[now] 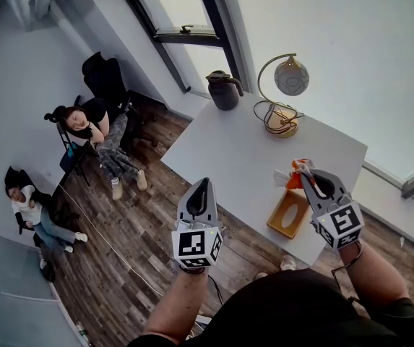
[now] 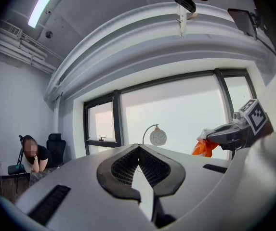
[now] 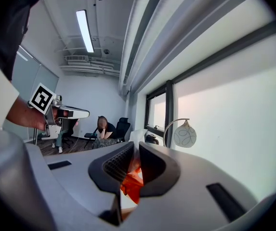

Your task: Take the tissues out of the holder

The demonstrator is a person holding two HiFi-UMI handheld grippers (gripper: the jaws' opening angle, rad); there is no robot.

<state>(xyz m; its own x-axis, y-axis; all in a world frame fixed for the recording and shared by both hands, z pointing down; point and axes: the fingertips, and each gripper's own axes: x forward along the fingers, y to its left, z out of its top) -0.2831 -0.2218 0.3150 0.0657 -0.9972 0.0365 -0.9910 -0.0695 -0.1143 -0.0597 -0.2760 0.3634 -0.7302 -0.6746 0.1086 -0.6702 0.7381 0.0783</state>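
An orange tissue pack (image 1: 292,177) with a white tissue at its end hangs in the air above the table, my right gripper (image 1: 303,170) shut on it. The wooden tissue holder (image 1: 287,213) lies just below it near the table's front edge. In the right gripper view the orange pack (image 3: 131,183) shows pinched between the jaws of my right gripper (image 3: 134,146). My left gripper (image 1: 202,185) hangs over the floor left of the table, shut and with nothing in it. In the left gripper view its tips (image 2: 138,148) meet, and the orange pack (image 2: 203,149) shows far right.
The white table (image 1: 228,150) carries a curved lamp with a globe shade (image 1: 282,96) and a dark jug (image 1: 224,90) at its far side by the window. Two people sit on chairs (image 1: 95,129) (image 1: 29,210) at the left on the wooden floor.
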